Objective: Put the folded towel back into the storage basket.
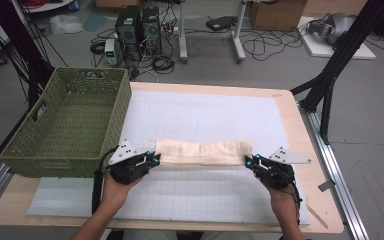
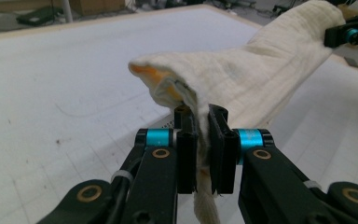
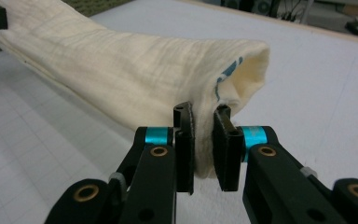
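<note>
— Holding the cream cloth [image 1: 204, 152] by both short ends, we have it folded into a long band stretched between our claws, just above the white mat [image 1: 205, 115].

— Are both grips sound?

— We judge so. Our left gripper [image 2: 203, 140] is clamped on one end, and our right gripper [image 3: 204, 140] is pinched on the other, near the blue stitching.

— What remains?

— Probably another fold, then stowing it. The green basket [image 1: 67, 122] sits beyond our left claw, with nothing visible inside it.
</note>
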Demonstrator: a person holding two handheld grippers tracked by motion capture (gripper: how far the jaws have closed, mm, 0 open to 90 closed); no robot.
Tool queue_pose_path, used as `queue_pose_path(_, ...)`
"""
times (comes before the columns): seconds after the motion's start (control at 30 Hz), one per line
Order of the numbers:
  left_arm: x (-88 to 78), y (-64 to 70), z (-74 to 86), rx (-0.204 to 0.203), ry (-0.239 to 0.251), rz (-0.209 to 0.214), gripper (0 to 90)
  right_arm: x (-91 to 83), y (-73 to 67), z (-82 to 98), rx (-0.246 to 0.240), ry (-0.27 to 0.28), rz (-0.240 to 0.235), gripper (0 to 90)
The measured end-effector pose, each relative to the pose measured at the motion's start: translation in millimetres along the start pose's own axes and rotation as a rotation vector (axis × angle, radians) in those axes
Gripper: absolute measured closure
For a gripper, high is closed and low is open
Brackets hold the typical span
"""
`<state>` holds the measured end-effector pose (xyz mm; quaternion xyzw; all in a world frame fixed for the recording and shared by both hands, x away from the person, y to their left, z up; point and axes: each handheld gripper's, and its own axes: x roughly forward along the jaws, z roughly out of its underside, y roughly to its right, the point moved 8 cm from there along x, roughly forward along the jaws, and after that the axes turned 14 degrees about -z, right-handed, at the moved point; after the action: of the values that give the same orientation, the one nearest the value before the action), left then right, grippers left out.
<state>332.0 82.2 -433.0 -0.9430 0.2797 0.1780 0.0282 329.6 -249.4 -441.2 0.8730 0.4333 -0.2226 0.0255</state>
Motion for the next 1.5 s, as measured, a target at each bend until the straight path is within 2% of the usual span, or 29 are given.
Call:
queue_pose_path(0.2,-9.7,-3.6,-17.7,-0.001,0.051,0.006,82.5,-2.4,-1.9,-14.7,-0.045,0.039,-0.012,80.8)
queue_pose_path(0.37,-18.5,-11.1,-30.6,-0.011,0.092,-0.003,82.4,-1.0,-2.9,-30.2,-0.071,0.082,-0.047,80.7)
queue_pose_path(0.67,-36.6,-24.3,-47.3,0.0,0.13,-0.034,82.4,13.6,-2.0,-66.1,-0.126,0.12,-0.066,80.8)
queue_pose_path(1.07,-58.9,-41.6,-57.0,0.023,0.153,-0.078,82.4,46.1,0.5,-105.4,-0.16,0.122,-0.084,80.9)
queue_pose_path(1.5,-86.1,-67.9,-55.0,0.021,0.164,-0.138,82.3,92.6,-8.6,-135.7,-0.194,0.11,-0.128,80.9)
